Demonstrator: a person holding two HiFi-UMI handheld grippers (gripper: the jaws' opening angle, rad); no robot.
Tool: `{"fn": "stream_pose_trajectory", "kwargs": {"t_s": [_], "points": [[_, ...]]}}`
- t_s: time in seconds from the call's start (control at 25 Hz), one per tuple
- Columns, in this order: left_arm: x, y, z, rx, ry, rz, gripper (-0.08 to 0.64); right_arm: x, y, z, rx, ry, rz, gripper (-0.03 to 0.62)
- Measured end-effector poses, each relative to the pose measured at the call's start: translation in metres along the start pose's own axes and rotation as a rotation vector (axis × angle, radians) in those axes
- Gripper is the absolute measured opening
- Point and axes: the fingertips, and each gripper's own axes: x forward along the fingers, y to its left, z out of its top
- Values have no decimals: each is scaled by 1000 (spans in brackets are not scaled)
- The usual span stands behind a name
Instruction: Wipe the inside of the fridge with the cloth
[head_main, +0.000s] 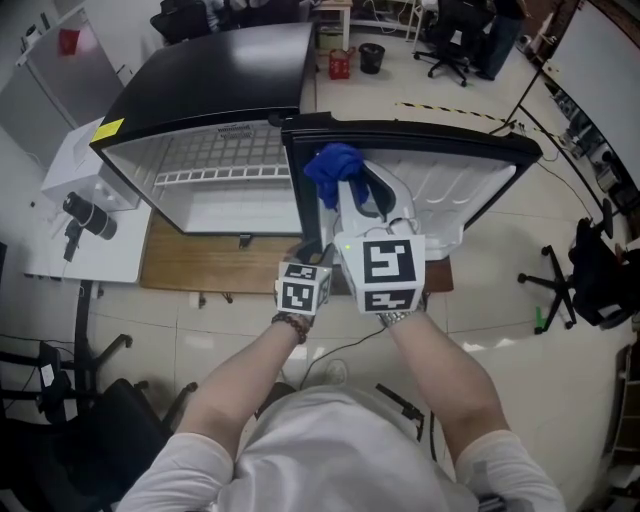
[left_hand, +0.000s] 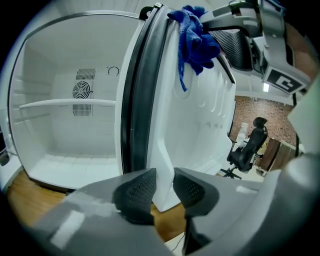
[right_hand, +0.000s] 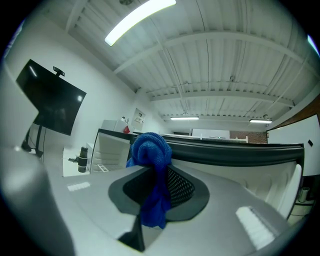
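Note:
The small fridge (head_main: 215, 190) stands open on a wooden board, its white inside (left_hand: 70, 125) bare but for one shelf (left_hand: 65, 104). Its door (head_main: 440, 180) is swung out to the right. My left gripper (left_hand: 165, 187) has the door's white lower edge (left_hand: 162, 150) between its pads, which touch it on both sides. In the head view the left gripper (head_main: 312, 248) sits at the door's hinge-side edge. My right gripper (right_hand: 157, 187) is shut on a bunched blue cloth (right_hand: 152, 165). It holds the cloth (head_main: 335, 170) up by the door's top edge, where the left gripper view also shows the cloth (left_hand: 195, 40).
The wooden board (head_main: 200, 265) lies under the fridge. A white side table (head_main: 70, 240) at left carries a black device (head_main: 85, 215). Office chairs stand at right (head_main: 590, 280) and far back (head_main: 450, 40). A dark chair (head_main: 100, 420) is at lower left.

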Motion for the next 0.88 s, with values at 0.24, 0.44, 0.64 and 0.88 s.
{"fn": "stream_pose_trajectory", "kwargs": {"t_s": [0.24,0.44,0.64,0.88], "points": [[-1,1,-1,-2,1,-2,104,-6,-16,-3,0,0,-34,66],[-2,1,-1,1,0,-4,104,-14,-34,-6,-2,3,-69,66],[-3,1,0,-2,-5,-2,103,-25,-60,-10,-3,12,-120,65],[-7,0,4,11,-22,5,100,-42,-97,-18,-23,28,-194,65]]}}
